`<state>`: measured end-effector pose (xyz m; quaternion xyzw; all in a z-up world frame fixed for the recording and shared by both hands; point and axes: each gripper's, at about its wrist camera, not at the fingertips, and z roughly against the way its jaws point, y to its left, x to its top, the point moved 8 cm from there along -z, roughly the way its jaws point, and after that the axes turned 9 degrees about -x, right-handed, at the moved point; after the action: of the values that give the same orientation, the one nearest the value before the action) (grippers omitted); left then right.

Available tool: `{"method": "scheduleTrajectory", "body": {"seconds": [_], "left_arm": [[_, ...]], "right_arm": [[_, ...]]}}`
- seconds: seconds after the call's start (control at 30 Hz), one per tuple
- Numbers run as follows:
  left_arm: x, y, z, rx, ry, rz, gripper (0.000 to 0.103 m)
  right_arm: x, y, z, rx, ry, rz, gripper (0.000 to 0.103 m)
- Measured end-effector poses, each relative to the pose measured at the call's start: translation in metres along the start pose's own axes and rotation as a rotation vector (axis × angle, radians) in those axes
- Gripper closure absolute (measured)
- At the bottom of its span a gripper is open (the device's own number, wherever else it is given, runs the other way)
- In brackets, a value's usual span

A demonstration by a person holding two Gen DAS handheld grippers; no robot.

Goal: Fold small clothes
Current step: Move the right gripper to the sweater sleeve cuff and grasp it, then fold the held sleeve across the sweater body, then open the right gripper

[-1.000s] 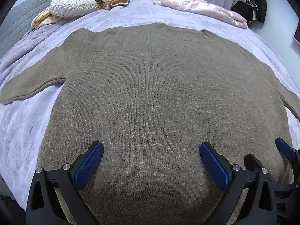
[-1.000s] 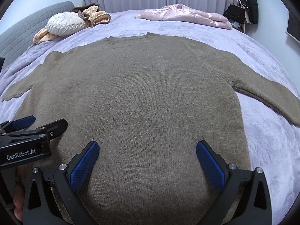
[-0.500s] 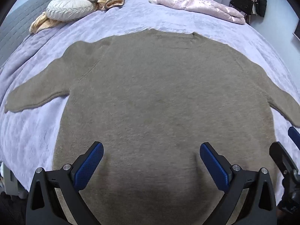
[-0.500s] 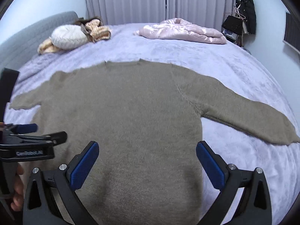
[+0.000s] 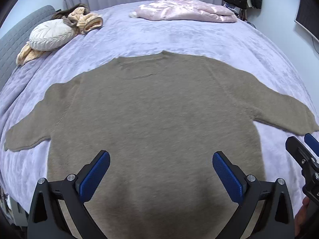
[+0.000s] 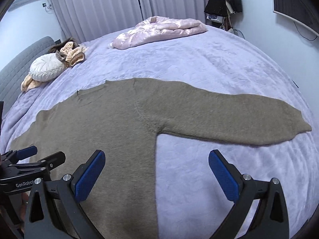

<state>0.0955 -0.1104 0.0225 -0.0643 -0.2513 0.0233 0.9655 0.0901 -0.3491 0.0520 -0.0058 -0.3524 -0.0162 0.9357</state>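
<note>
Over the last second both grippers have drawn back and risen from the brown sweater point(image 5: 155, 123), so that far more of the lilac bedspread point(image 5: 179, 37) shows beyond its collar. The left gripper point(image 5: 161, 169), which a second ago sat low over the hem, now takes in both sleeves spread out to the left and right. The right gripper point(image 6: 156, 169) has swung to the right: its jaws now straddle the sweater's right side edge, and the whole right sleeve point(image 6: 239, 117) has come into view, cuff included
</note>
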Motion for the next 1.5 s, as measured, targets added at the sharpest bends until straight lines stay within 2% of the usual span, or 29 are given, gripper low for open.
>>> {"method": "scheduleTrajectory", "body": {"seconds": [0.23, 0.4, 0.6, 0.7, 0.77, 0.83, 0.87, 0.93, 0.97, 1.0, 1.07, 1.33, 1.4, 1.5], "left_arm": [[0.024, -0.046, -0.023, 0.002, 0.023, -0.051, 0.000], [0.037, -0.085, -0.040, -0.014, 0.042, -0.095, 0.000], [0.046, -0.122, -0.061, -0.022, 0.059, -0.131, 0.000], [0.047, -0.131, -0.073, -0.034, 0.078, -0.113, 0.000], [0.046, -0.134, -0.078, -0.032, 0.086, -0.106, 0.000], [0.047, -0.133, -0.084, -0.025, 0.090, -0.098, 0.000], [0.048, -0.132, -0.086, -0.019, 0.091, -0.092, 0.000], [0.052, -0.125, -0.090, -0.005, 0.091, -0.074, 0.000], [0.054, -0.121, -0.092, 0.003, 0.091, -0.064, 0.000], [0.057, -0.116, -0.095, 0.010, 0.091, -0.053, 0.000], [0.062, -0.108, -0.099, 0.016, 0.090, -0.030, 0.000], [0.080, -0.095, -0.130, 0.050, 0.116, 0.009, 0.000], [0.078, -0.101, -0.141, 0.040, 0.143, -0.004, 0.000], [0.077, -0.106, -0.150, 0.069, 0.140, -0.049, 0.000]], "right_arm": [[0.012, -0.073, -0.021, -0.029, 0.035, -0.142, 0.000], [0.014, -0.135, -0.033, -0.101, 0.038, -0.217, 0.000], [-0.003, -0.229, -0.043, -0.201, 0.063, -0.378, 0.000], [-0.006, -0.263, -0.056, -0.180, 0.070, -0.445, 0.000], [-0.001, -0.271, -0.068, -0.131, 0.072, -0.475, 0.000], [0.010, -0.275, -0.077, -0.094, 0.038, -0.485, 0.000], [0.015, -0.275, -0.082, -0.092, 0.030, -0.484, 0.002], [0.026, -0.274, -0.091, -0.087, 0.029, -0.458, 0.026], [0.029, -0.272, -0.094, -0.080, 0.034, -0.440, 0.056], [0.031, -0.270, -0.096, -0.070, 0.040, -0.434, 0.079], [0.032, -0.271, -0.098, -0.064, 0.036, -0.440, 0.096], [0.033, -0.285, -0.060, -0.153, -0.099, -0.461, 0.097], [0.028, -0.287, -0.060, -0.180, -0.095, -0.463, 0.097], [0.021, -0.288, -0.074, -0.194, -0.040, -0.459, 0.097]]}}
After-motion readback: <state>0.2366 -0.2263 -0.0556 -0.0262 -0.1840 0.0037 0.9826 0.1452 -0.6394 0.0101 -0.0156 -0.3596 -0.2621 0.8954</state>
